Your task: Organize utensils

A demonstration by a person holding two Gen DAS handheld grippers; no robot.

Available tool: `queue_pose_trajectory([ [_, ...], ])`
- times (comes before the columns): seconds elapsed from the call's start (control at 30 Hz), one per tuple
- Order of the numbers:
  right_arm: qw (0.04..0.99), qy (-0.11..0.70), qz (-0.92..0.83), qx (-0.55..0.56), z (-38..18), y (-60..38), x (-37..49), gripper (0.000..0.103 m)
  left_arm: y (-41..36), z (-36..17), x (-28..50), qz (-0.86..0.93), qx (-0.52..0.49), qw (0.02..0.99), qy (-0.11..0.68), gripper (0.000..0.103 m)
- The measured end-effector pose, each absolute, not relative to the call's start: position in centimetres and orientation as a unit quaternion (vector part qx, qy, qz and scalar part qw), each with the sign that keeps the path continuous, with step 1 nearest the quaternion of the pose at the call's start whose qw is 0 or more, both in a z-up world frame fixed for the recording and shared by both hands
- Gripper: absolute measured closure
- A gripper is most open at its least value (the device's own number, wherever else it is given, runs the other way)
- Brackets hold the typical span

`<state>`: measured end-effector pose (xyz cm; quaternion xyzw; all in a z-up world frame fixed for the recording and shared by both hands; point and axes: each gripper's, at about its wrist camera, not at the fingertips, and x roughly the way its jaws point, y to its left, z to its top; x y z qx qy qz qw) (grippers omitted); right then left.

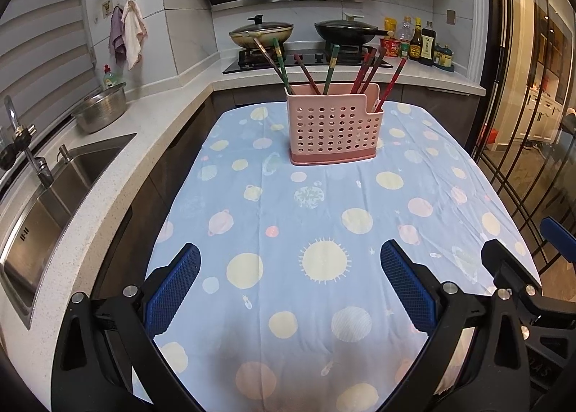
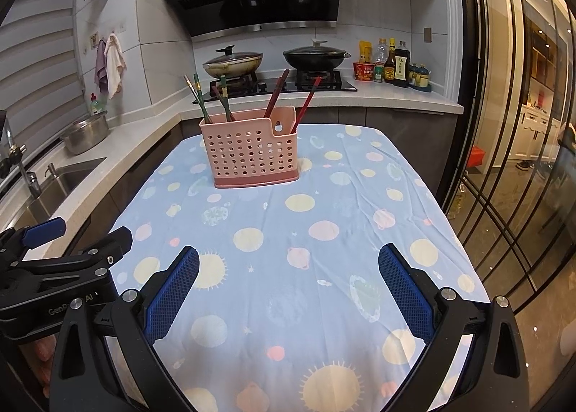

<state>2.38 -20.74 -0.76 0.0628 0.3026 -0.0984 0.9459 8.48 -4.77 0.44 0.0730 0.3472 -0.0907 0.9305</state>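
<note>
A pink perforated utensil holder [image 1: 333, 126] stands at the far end of the table; it also shows in the right wrist view [image 2: 250, 149]. Several red and green chopsticks [image 1: 333, 66] stand upright in it, also seen in the right wrist view [image 2: 273, 97]. My left gripper [image 1: 289, 261] is open and empty over the near part of the table, well short of the holder. My right gripper [image 2: 288, 264] is open and empty beside it, to the right. The right gripper's body shows at the left wrist view's right edge [image 1: 518, 286].
The table wears a blue cloth with planet prints [image 1: 324, 217]. A sink [image 1: 46, 196] and counter with a steel bowl [image 1: 100, 109] lie to the left. A stove with two lidded pans [image 1: 302, 32] and sauce bottles [image 1: 417, 43] lies behind. Glass doors [image 2: 504, 160] stand to the right.
</note>
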Motion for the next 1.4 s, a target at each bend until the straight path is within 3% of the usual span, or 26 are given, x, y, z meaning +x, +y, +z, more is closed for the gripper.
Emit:
queue_pose_trajectory([
  [1.4,0.948,0.296,-0.101,0.06,-0.92,-20.68,2.57,0.007,-4.06,0.8,8.83,-0.08,0.079,0.934,0.34,0.007],
])
